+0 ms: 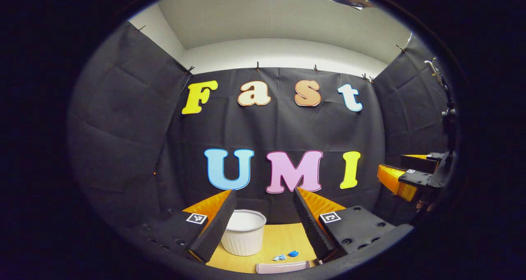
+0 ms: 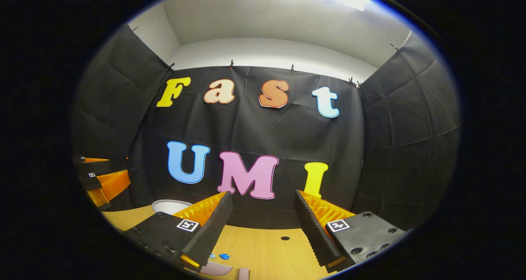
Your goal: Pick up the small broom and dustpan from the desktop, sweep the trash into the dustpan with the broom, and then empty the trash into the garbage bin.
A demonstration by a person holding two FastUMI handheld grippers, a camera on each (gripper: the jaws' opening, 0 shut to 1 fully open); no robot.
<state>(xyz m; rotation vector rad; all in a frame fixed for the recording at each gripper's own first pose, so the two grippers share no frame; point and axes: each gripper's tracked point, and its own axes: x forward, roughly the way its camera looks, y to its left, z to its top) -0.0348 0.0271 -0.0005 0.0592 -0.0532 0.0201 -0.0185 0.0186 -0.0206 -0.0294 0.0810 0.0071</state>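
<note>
- On the wooden desktop [image 1: 283, 239], against the booth wall, stands the white ribbed garbage bin [image 1: 244, 232], upright; the right gripper view shows its rim at far left.
- Left gripper [image 1: 263, 226]: jaws apart, holding nothing, raised above the desktop with the bin between its fingers.
- Right gripper [image 2: 263, 230]: jaws apart, empty, level with the left one.
- Pale dustpan edge [image 1: 282, 267]: flat at the near desktop edge.
- Blue trash scraps [image 1: 287, 255]: just behind the dustpan, right of the bin.
</note>
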